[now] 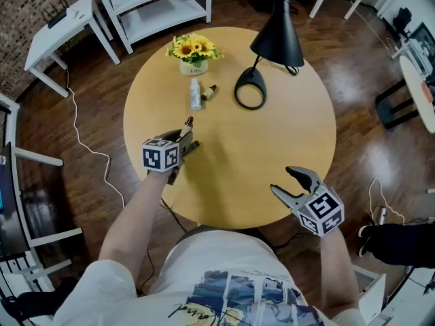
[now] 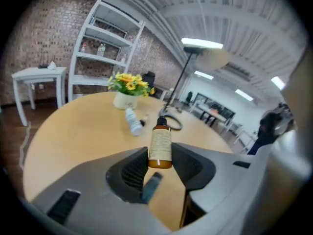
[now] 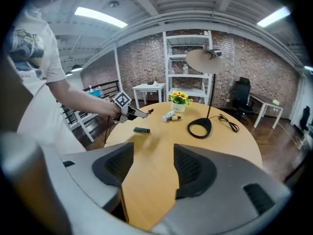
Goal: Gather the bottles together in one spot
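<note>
Amber bottle (image 2: 160,148) sits clamped in the left hand-held gripper (image 1: 185,143), above the counter (image 1: 272,148); the right hand-held gripper (image 1: 284,180) stands open, nothing between its jaws.

A round wooden table (image 1: 272,148) fills the centre on a dark (glossy) plank floor (image 1: 353,155), white shelving (image 1: 156,5) at the top left.

We see bright, even light from ceiling strips (image 3: 98,16), blown out to white in both gripper views. Shadows on the desk (image 1: 272,148) are soft and faint. The glossy floor (image 1: 360,148) carries pale glare. Both gripper views bend straight lines and go black at the corners. In the left one, the nearest dark object (image 2: 151,187) is blurred.
</note>
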